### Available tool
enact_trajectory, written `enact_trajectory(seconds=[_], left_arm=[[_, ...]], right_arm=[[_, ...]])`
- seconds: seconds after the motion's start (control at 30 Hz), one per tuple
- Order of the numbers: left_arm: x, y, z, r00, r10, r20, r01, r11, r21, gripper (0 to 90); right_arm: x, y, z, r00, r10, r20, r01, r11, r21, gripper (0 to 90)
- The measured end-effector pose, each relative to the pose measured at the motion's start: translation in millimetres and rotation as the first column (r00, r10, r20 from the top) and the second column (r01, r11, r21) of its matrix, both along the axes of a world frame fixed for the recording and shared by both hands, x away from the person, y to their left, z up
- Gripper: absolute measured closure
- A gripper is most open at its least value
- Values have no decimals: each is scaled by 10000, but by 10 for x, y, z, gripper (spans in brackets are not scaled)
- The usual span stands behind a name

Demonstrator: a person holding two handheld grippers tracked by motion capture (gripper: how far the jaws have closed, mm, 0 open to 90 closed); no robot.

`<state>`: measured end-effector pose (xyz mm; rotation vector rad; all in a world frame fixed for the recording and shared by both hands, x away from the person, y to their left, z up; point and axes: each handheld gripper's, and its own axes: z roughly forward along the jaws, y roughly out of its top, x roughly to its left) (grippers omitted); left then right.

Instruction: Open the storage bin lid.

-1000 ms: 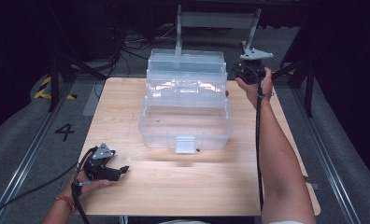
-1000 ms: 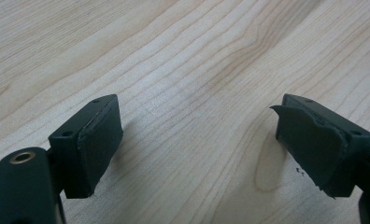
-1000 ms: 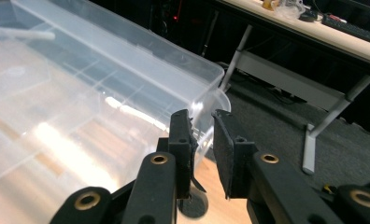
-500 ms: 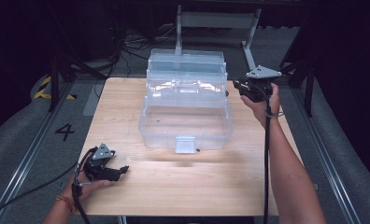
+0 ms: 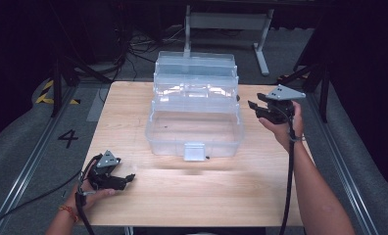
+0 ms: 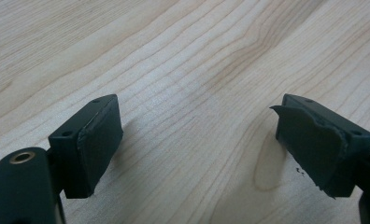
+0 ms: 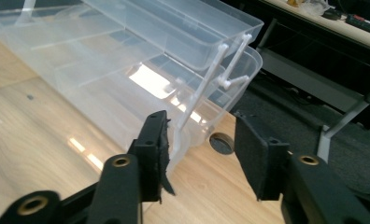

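Standing open, clear tiered box (image 5: 194,115) seemingly empty, right gripper (image 5: 254,108) beside it parted, left gripper (image 5: 128,178) wide.

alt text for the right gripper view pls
The right hand-held gripper points at the end of a clear plastic tiered organizer box on a wooden table, jaws apart with nothing between them. The box's thin link arms join its stepped trays.

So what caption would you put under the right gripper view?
Right gripper, fingers open with nothing between them, facing the end of a clear tiered plastic box on a wooden table.
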<state>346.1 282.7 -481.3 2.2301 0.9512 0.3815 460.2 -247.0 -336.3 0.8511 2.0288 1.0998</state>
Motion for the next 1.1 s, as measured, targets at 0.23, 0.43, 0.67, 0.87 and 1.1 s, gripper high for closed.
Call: enact_trajectory(seconds=[0.23, 0.43, 0.67, 0.87, 1.1], left_arm=[[6, -12, -4, 9998, 121, -147, -123, 9999, -109, 148], [15, -12, -3, 9999, 100, -123, -100, 9999, -79, 147], [16, -18, -4, 9998, 164, -104, -165, 9998, -76, 146], [19, -28, -5, 9994, 305, -174, -308, 9994, -136, 145], [47, -30, 3, 9996, 274, -41, -274, 9996, 39, 140]], right_arm=[[-219, -139, -182, 9998, 85, -167, -88, 9998, -160, 452], [-376, -279, -337, 9990, 209, -396, -215, 9997, -128, 414], [-563, -434, -618, 9960, -54, -891, 0, 9982, -605, 313], [-753, -635, -863, 9919, 139, -1261, -153, 9998, -100, 251], [-1045, -937, -1258, 9684, -3, -2496, -15, 10000, -70, 188]])
